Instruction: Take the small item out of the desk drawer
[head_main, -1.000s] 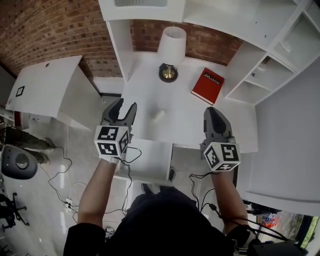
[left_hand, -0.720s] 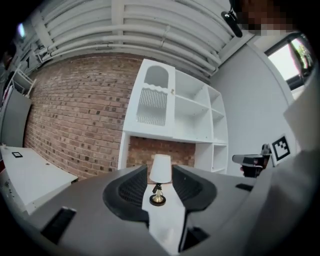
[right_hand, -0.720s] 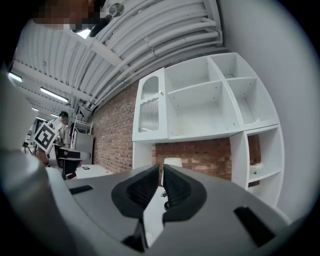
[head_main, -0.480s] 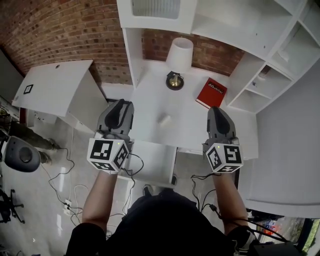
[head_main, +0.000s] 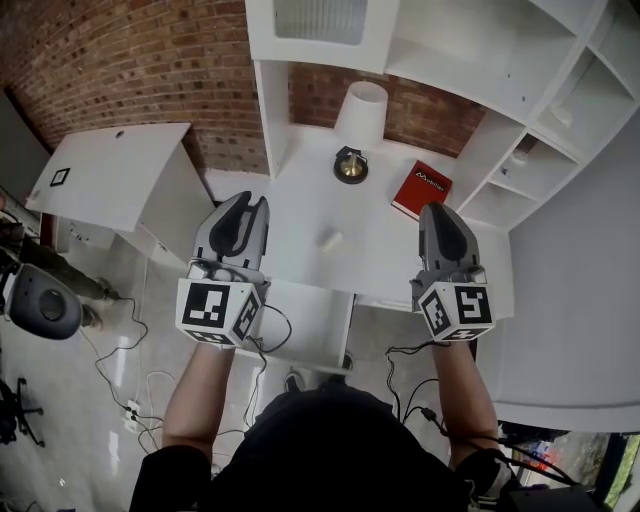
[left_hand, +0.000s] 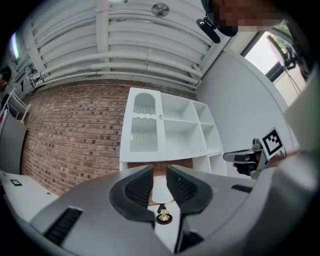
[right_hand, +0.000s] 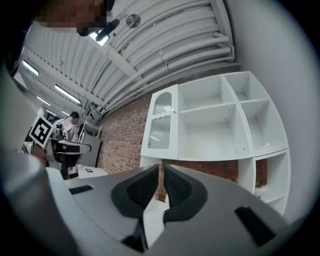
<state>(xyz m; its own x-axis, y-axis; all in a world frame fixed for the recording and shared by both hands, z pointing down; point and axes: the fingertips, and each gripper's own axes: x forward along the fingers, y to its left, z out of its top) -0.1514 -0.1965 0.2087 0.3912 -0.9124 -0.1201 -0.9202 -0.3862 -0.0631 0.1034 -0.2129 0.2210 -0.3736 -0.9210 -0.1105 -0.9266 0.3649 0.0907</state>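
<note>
White desk (head_main: 300, 215) surface carries the small item (head_main: 328, 240), a pale, stubby piece lying on its side near the middle of the top, between the two grippers and well apart from both. The drawer (head_main: 300, 320) is seen pulled out under the near edge of the desk; what shows of its inside looks bare, though the near part is hidden by the person's body. From this the taking-out is judged to be finished, with the item already set down and let go.

The left gripper (head_main: 250, 200) is held above the left part of the desk, pointed toward the far side. Its jaws have just been closing and are now drawn almost together. Nothing is gripped between them: in the left gripper view only the lamp (head_main: 362, 105) far behind is seen through the narrow slit that is left. The right gripper (head_main: 437, 207) is held above the right part of the desk, near the red book (head_main: 421, 189) but not touching it. Its jaws are likewise brought together on nothing.

Little is judged to remain. If the drawer is to be put back, its front would have to be met squarely by a closed gripper brought down to the near edge and pushed toward the far side. The push would need to be kept straight so that the drawer does not jam, and the item would be left where it lies.
</note>
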